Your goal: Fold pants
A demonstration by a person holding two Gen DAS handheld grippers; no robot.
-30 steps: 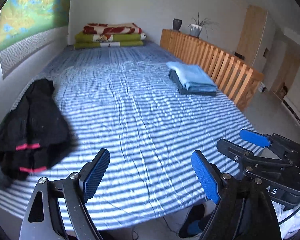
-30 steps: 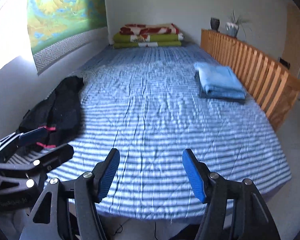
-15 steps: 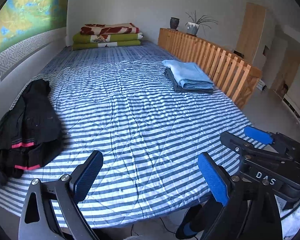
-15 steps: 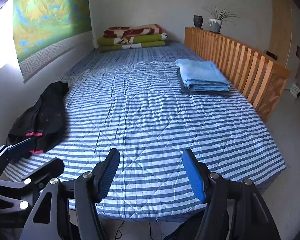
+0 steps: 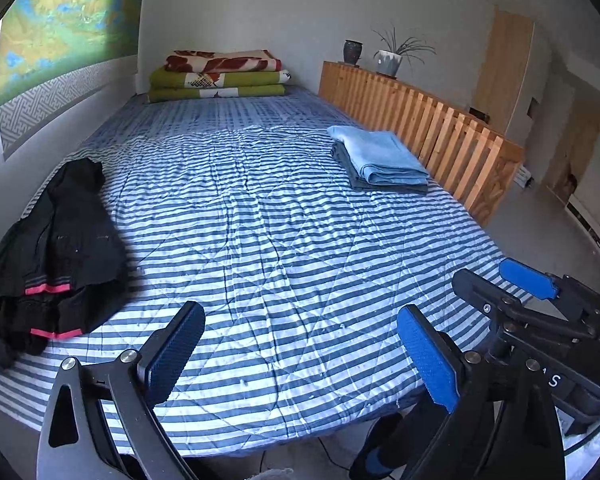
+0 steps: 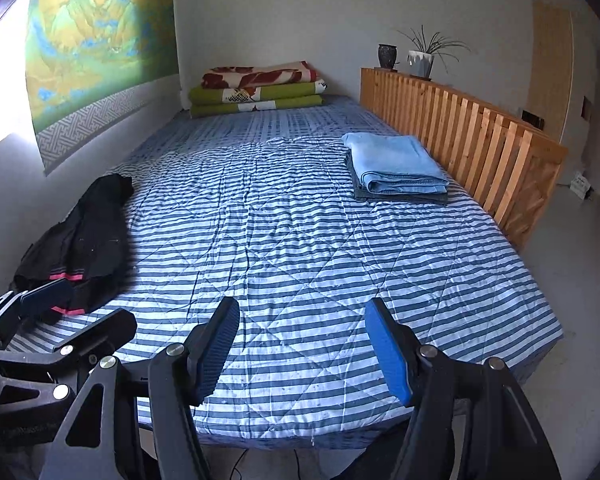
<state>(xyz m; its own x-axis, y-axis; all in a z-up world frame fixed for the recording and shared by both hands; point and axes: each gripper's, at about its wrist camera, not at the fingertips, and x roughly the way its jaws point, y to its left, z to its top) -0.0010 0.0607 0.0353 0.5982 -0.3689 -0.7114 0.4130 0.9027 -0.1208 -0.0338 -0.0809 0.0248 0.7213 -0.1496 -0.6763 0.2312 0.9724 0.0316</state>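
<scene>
Left gripper (image 5: 300,356) and right gripper (image 6: 302,346) both agape, empty, above bed (image 6: 300,248) foot. Black pants (image 5: 56,248) crumpled at left edge, untouched (folding not begun). Farther right: folded stack (image 6: 396,168), likely done.

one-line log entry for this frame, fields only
phase: pre-grasp | left tongs: open, empty | right tongs: open, empty | black pants: crumpled, bed's left edge | folded stack: by rail
</scene>
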